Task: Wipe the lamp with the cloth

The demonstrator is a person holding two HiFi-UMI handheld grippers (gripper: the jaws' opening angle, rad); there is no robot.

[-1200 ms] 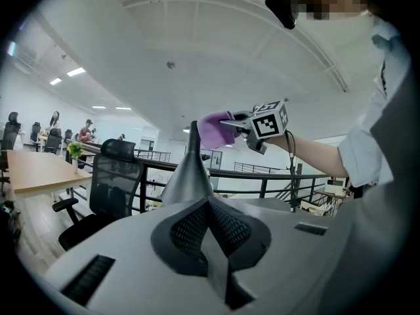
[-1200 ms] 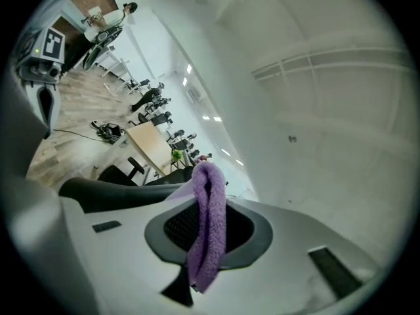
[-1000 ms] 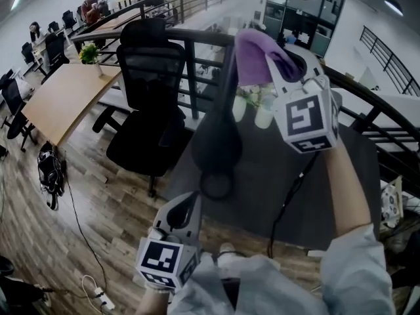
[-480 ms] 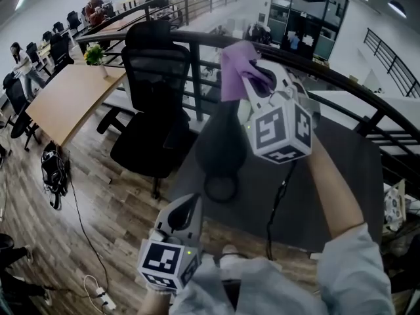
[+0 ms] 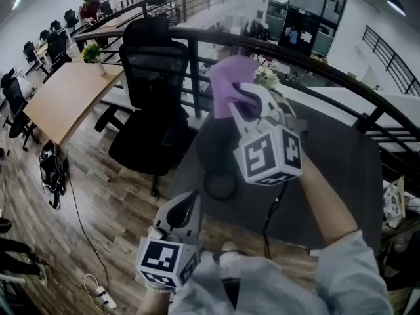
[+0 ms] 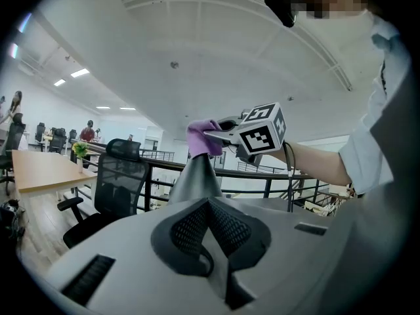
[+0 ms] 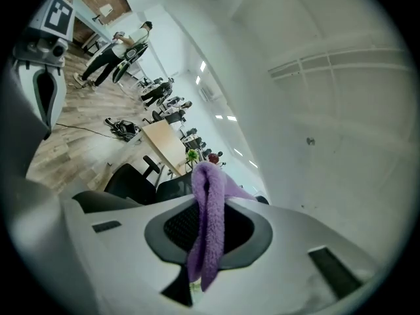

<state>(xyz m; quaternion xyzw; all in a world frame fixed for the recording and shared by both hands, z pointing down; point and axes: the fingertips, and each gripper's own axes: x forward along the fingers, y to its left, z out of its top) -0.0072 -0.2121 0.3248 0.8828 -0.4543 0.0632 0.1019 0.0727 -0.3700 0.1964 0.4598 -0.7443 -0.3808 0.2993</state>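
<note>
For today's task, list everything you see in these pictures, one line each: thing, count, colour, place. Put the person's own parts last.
cloth: one, purple, at the lamp's top
lamp: one, dark grey, on the table
table: one, dark grey, beside the railing
cord: one, black, on the table
chair: one, black, left of the table
desk: one, wooden, far left
railing: one, black, behind the table
left gripper: one, white, shut with nothing in it, low at the table's near edge
right gripper: one, white, shut on the cloth

left tongs (image 5: 189,205) low, closed, right tongs (image 5: 248,101) raised, clamping cloth (image 5: 229,83)
</note>
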